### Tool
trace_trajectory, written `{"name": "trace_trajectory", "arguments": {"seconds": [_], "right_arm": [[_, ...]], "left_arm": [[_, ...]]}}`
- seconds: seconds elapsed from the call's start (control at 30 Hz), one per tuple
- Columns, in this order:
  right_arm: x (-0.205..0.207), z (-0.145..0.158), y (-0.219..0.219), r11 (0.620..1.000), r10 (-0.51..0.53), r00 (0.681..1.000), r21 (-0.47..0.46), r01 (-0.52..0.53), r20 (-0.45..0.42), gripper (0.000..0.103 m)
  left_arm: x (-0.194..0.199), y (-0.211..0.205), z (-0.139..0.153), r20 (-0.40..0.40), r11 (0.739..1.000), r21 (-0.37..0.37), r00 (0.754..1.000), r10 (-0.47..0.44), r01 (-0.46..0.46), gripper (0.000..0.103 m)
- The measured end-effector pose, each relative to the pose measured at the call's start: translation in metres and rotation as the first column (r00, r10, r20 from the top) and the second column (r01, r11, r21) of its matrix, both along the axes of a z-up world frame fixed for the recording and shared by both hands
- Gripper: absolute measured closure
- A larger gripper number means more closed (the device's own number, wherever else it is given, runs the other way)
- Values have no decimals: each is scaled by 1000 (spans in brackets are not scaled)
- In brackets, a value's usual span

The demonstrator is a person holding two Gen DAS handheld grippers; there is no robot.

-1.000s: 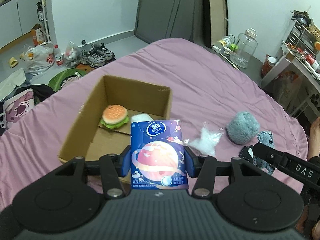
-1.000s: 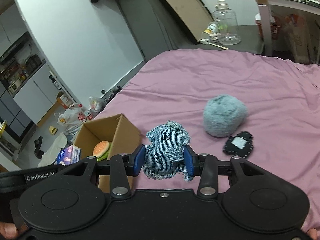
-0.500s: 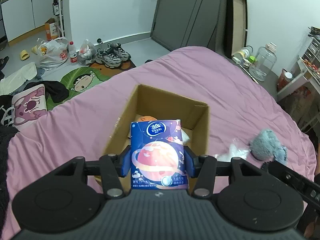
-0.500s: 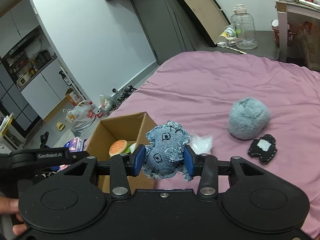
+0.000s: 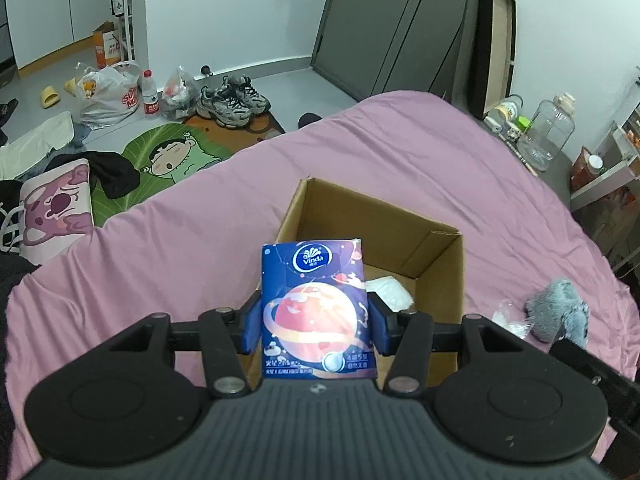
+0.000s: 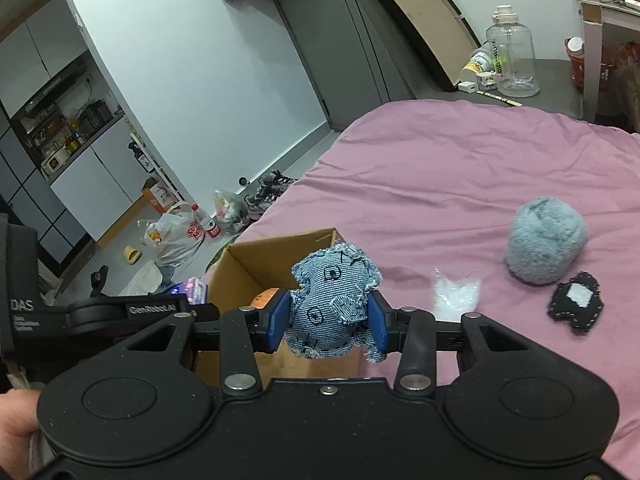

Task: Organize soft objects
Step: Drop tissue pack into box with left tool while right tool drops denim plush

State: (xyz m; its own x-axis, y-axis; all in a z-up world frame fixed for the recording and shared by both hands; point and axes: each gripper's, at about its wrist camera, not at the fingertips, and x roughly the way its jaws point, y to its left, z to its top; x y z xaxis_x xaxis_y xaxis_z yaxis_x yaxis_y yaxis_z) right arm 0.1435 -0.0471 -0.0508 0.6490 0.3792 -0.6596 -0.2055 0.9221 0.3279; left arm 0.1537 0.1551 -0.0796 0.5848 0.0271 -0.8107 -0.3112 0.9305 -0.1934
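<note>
Gripping a blue Vinda tissue pack with a planet print [image 5: 316,312], the left gripper [image 5: 316,322] has both blue pads pressed flat on the pack's sides, pack upright. It sits over the near edge of the open brown cardboard box [image 5: 444,256] on the pink bedsheet [image 5: 168,248]. Inside the box: a white crinkly plastic packet [image 5: 390,290] on the floor, right of the pack.

Right gripper [image 6: 328,316] is clamped on a frayed blue denim stuffed toy [image 6: 334,300], pads squeezing it from both sides. Toy is held near the box's right side, above the sheet; can't tell whether it's over the opening. An orange rounded item [image 6: 264,298] peeks out in the box, mostly hidden.

On the sheet right of the box: a small clear plastic bag [image 6: 456,292], a fluffy grey-blue plush ball [image 6: 546,250], and a flat black felt patch with a white centre [image 6: 576,302] just beside the ball. Ball and bag are well apart from the box.
</note>
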Motion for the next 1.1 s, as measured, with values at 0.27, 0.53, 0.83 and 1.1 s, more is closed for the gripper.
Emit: {"name": "trace_trajectory", "arguments": {"seconds": [0.27,0.53,0.83,1.1], "right_arm": [[12,-8,23,1000,15,999,-20,-16,-32,62],[25,-11,53,999,18,999,-27,-19,-42,62],[34,-21,74,999,37,998,-27,-38,-59,61],[32,-20,78,997,35,999,-74,-38,-41,34]], "left_arm": [[11,7,-14,-24,1000,-8,1000,-15,14,51],[14,11,-15,-26,999,-40,999,-32,31,47],[8,27,-5,-40,1000,-22,999,9,-10,37],[5,41,0,-46,999,-23,998,48,-49,37]]}}
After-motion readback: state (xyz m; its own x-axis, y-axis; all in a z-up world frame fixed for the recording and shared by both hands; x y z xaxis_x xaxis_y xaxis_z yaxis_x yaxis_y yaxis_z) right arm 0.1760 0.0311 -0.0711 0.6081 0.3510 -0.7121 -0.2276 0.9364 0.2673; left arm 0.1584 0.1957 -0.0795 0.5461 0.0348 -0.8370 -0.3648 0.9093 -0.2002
